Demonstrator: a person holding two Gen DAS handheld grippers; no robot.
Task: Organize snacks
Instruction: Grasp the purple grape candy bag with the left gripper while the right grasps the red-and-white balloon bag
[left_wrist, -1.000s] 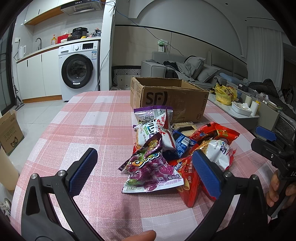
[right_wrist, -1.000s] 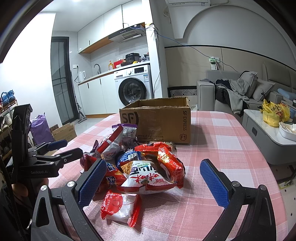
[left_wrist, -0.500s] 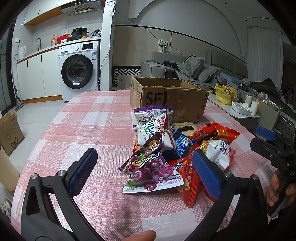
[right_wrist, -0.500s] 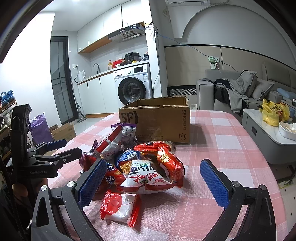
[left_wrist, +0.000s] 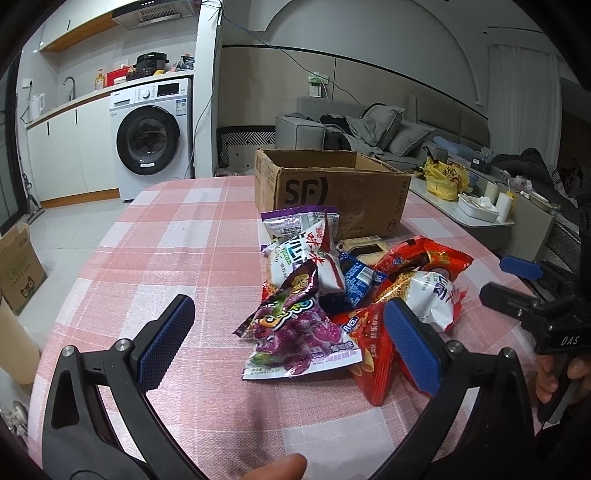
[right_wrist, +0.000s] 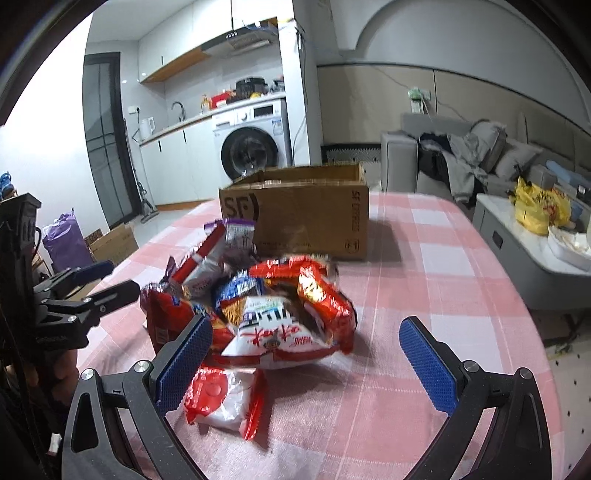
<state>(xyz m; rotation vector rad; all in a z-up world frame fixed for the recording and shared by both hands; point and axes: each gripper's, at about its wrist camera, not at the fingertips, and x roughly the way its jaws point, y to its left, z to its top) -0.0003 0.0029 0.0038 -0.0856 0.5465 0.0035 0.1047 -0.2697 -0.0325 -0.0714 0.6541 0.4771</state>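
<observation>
Right gripper (right_wrist: 303, 354) moved nearer my snack pile (right_wrist: 258, 310); both grippers spread wide, holding nothing. Slippery bags could slide off.

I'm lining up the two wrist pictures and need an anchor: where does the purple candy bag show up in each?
Left wrist view: the purple candy bag lies at the centre, nearest bag in the pile, between the open fingers of the left hand-held gripper.
Right wrist view: at most a purple sliver at the pile's far left edge; I cannot tell that it is this bag.
Shared landmark: the cardboard box behind the pile.
</observation>
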